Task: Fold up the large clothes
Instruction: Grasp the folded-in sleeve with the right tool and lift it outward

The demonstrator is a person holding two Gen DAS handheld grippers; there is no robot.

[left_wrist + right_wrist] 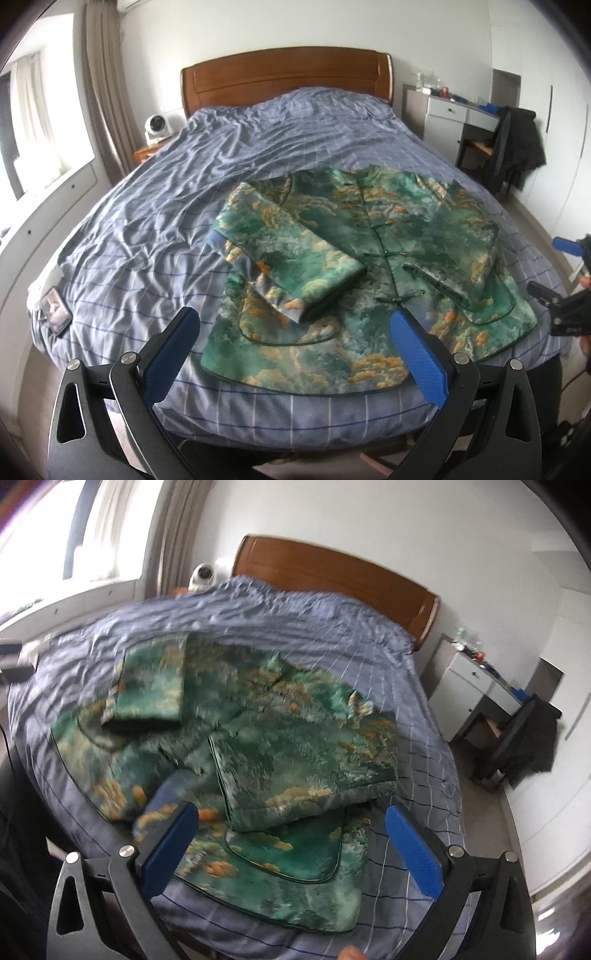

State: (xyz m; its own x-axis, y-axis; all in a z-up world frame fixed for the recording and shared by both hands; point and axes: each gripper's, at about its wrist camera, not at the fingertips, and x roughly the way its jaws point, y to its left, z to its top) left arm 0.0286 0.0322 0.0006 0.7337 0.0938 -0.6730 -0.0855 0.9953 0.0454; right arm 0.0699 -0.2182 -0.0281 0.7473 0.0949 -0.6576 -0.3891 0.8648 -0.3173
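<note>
A green jacket with orange and white cloud print lies face up on the blue checked bed, near the foot. Both sleeves are folded in across its front. My left gripper is open and empty, held above the jacket's lower hem. The jacket shows blurred in the right wrist view. My right gripper is open and empty, above the jacket's right lower corner. It also shows at the right edge of the left wrist view.
A phone lies on the bed's left edge. A wooden headboard stands at the far end, a white fan on a nightstand beside it. A desk and a chair with a dark coat stand right.
</note>
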